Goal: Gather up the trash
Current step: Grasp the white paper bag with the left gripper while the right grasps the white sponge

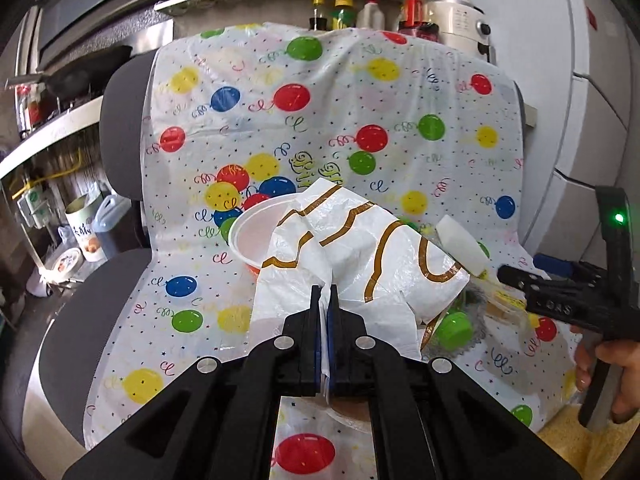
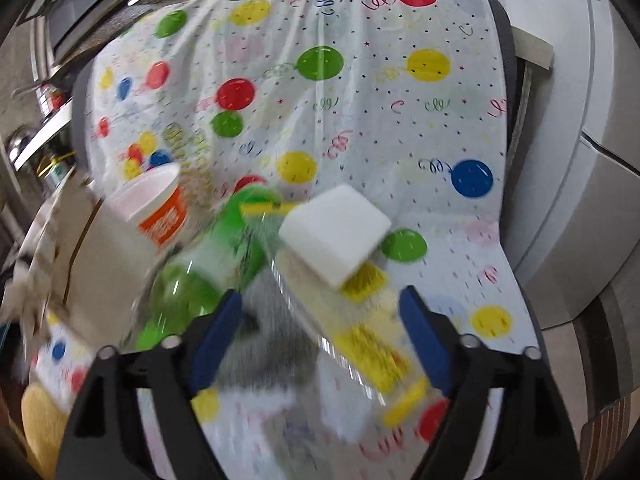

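Left gripper point(image 1: 325, 300) fingers clamping white bag point(image 1: 360, 248) with gold lines, bag hanging over white cup point(image 1: 256, 236) on balloon-print cloth point(image 1: 280, 120) covering chair. Right gripper point(image 2: 320, 332) fingers standing wide apart, gripping nothing; clear bottle point(image 2: 360, 336) with yellow label lying between them on cloth, white sponge point(image 2: 334, 234) just beyond, green bottle point(image 2: 216, 264) to left, orange-banded cup point(image 2: 156, 208) beside it.
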